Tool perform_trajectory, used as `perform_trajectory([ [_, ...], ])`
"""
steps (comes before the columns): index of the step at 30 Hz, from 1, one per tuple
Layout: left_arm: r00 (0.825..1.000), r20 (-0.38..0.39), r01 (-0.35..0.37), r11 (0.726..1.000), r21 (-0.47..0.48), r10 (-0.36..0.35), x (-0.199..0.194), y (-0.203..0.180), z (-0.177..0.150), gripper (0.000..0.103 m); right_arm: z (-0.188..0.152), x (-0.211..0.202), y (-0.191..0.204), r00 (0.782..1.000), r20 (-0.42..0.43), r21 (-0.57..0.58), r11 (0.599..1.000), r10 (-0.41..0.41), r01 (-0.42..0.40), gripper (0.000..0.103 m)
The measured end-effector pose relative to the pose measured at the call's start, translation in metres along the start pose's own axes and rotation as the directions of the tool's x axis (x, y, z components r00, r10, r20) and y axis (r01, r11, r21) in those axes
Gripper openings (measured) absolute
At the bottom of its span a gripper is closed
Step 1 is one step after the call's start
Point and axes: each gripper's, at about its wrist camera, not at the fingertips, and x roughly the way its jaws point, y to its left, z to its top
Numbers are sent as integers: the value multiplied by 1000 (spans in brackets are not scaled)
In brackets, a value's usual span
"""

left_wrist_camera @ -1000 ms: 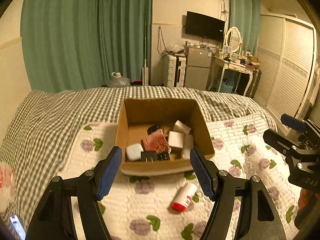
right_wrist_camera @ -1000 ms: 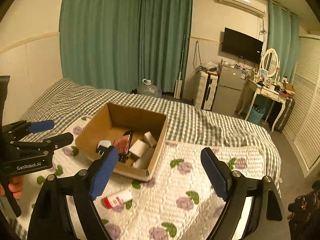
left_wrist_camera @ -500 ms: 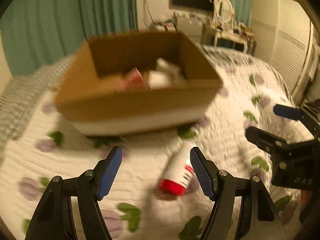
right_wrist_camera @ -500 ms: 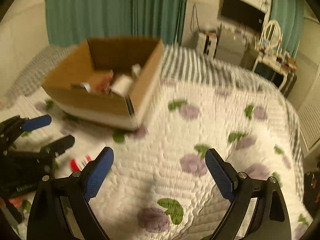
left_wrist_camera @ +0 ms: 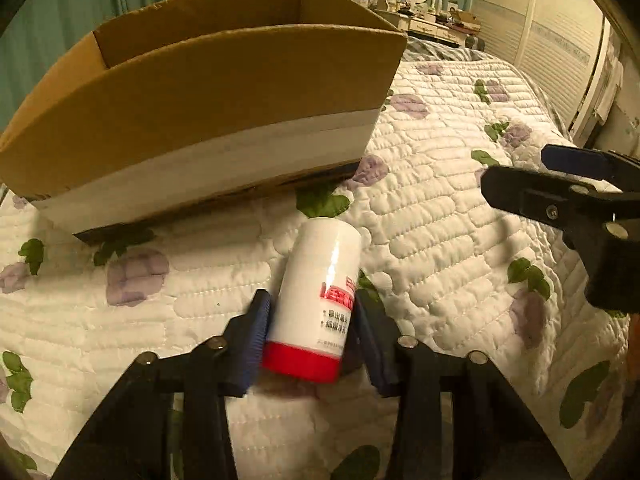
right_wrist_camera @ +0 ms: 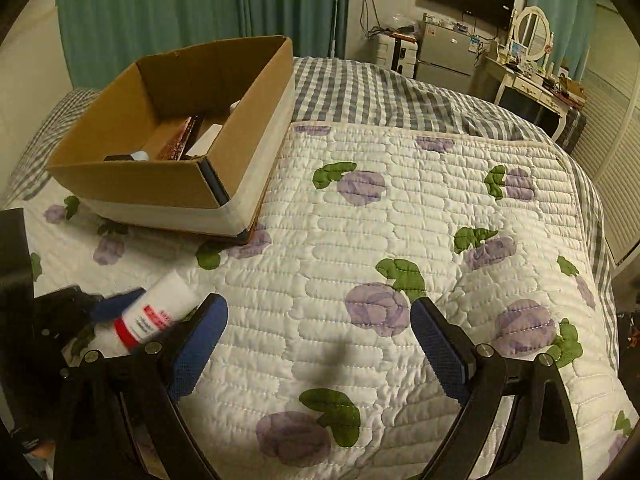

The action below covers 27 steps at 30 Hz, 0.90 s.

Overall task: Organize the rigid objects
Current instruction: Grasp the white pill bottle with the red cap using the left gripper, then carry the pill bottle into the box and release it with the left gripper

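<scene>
Nearest, the left tool [left_wrist_camera: 310, 324] is closing its blue pads on a white bottle [left_wrist_camera: 320, 288] with a red cap and red lettering, lying on the flowered quilt [right_wrist_camera: 360, 240] of the bed. The right tool [right_wrist_camera: 318, 344] hangs beside it, jaws spread over bare quilt. Just beyond the bottle, the cardboard box [left_wrist_camera: 224, 92] holds small boxes; its near wall rises between.

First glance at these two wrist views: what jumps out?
The white bottle with a red cap, lying on the floral quilt with the left gripper closing its blue pads on it. Just behind sits an open cardboard box, some small items showing inside. The right gripper hangs open over bare quilt, holding nothing.
</scene>
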Motion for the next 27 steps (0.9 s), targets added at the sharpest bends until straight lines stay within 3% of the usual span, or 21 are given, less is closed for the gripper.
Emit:
perform_trajectory([
  [8, 1000, 21, -8, 1000, -17, 9, -27, 1, -6, 36, 2, -23, -1, 995, 99, 25, 1000, -2, 0, 93],
  [14, 992, 125, 9, 998, -70, 0, -86, 3, -5, 36, 13, -59, 4, 982, 185, 7, 1000, 24, -26, 93],
  [19, 971, 237, -7, 994, -113, 34, -138, 19, 14, 36, 35, -89, 9, 964, 261, -10, 999, 48, -47, 93],
  [24, 932, 348, -62, 990, -123, 102, -173, 39, 62, 36, 70, -105, 19, 945, 320, -41, 997, 68, -58, 93],
  [27, 924, 370, -39, 987, -157, 96, -181, 62, 87, 36, 99, -106, 25, 938, 334, -49, 995, 94, -82, 93],
])
